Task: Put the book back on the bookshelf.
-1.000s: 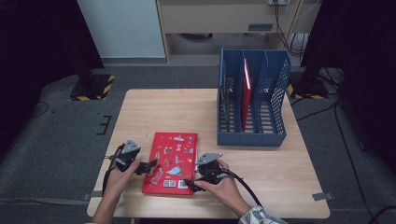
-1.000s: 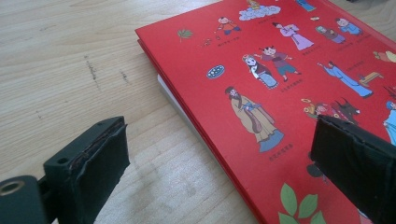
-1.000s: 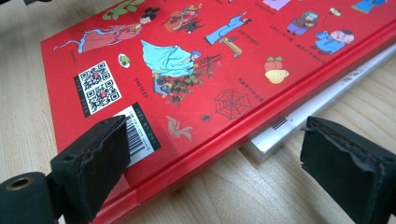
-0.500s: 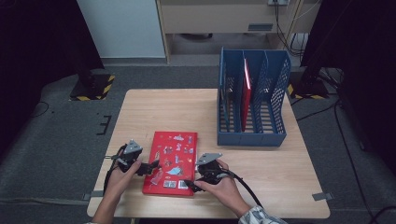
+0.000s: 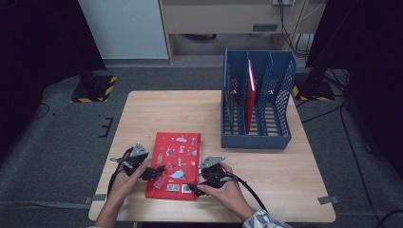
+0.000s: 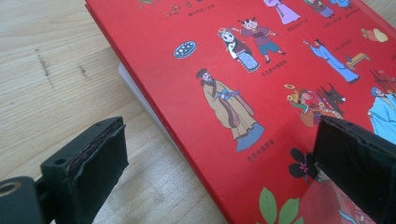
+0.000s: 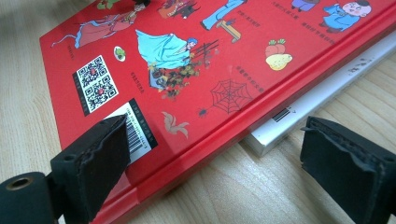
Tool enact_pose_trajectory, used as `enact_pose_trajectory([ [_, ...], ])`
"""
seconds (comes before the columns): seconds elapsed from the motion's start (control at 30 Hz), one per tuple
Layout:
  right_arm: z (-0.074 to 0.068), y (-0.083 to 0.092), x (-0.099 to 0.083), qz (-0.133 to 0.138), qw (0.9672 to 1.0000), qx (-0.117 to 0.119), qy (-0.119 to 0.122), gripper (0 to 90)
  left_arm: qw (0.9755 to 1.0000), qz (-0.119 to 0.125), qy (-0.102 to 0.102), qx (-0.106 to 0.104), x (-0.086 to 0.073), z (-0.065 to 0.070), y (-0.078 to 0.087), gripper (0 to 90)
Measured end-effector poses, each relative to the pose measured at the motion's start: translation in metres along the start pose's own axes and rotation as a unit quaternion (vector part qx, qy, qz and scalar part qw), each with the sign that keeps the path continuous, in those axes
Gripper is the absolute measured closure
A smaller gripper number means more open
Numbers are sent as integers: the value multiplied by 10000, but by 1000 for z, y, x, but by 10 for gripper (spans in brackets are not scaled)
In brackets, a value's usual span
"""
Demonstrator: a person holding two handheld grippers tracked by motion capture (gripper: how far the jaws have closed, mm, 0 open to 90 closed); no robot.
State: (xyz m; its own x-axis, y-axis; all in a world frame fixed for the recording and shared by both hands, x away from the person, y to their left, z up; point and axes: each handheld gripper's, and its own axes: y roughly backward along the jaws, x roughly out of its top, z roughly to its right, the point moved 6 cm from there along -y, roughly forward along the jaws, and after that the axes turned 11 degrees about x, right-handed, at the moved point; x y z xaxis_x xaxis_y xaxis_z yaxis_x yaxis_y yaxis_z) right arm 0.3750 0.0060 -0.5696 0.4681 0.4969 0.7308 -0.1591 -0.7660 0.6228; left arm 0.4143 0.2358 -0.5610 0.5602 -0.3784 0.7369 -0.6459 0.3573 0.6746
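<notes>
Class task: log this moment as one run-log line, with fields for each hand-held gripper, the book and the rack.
left hand-held gripper: open, straddling book edge | right hand-held gripper: open, straddling opposite edge | red book: flat on table | blue file rack: apart

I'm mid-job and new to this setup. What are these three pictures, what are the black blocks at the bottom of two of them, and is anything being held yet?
No robot here: a person holds a hand tool in each hand. The high view looks down on the table; the left gripper and the right gripper sit at either long edge of a red book lying flat. Behind it stands a blue file rack with a red book upright in one slot.

The other two pictures come from cameras riding on each gripper. The black blocks are that gripper's own jaws. In both views the jaws stand open, straddling an edge of the red cover, with a white book peeking out beneath. Nothing is clamped yet.
</notes>
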Motion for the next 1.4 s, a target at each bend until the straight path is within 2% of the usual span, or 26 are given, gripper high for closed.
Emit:
enact_pose_trajectory([
  [0.37, 0, 0, 0, -4, 10000, 17, 9, 84, 9989, -49, 151, -442, 0, 8, -7, 15],
  [0.63, 0, 0, 0, -3, 10000, 31, -5, 84, 9984, -76, 211, -524, -1, 7, -10, 0],
  [0.87, 1, 0, 0, 0, 10000, 42, 3, 85, 9966, -120, 392, -709, -2, 8, -13, 0],
  [1.13, 2, -1, -1, 20, 9999, 115, -56, 81, 9964, -106, 427, -731, -2, 7, -14, 0],
  [1.33, 4, -3, 0, 36, 9998, 172, -112, 66, 9975, -100, 321, -625, 0, 8, -11, 6],
  [1.4, 6, -4, 0, 13, 9996, 223, -151, 52, 9973, -79, 411, -607, 1, 7, -10, 31],
])
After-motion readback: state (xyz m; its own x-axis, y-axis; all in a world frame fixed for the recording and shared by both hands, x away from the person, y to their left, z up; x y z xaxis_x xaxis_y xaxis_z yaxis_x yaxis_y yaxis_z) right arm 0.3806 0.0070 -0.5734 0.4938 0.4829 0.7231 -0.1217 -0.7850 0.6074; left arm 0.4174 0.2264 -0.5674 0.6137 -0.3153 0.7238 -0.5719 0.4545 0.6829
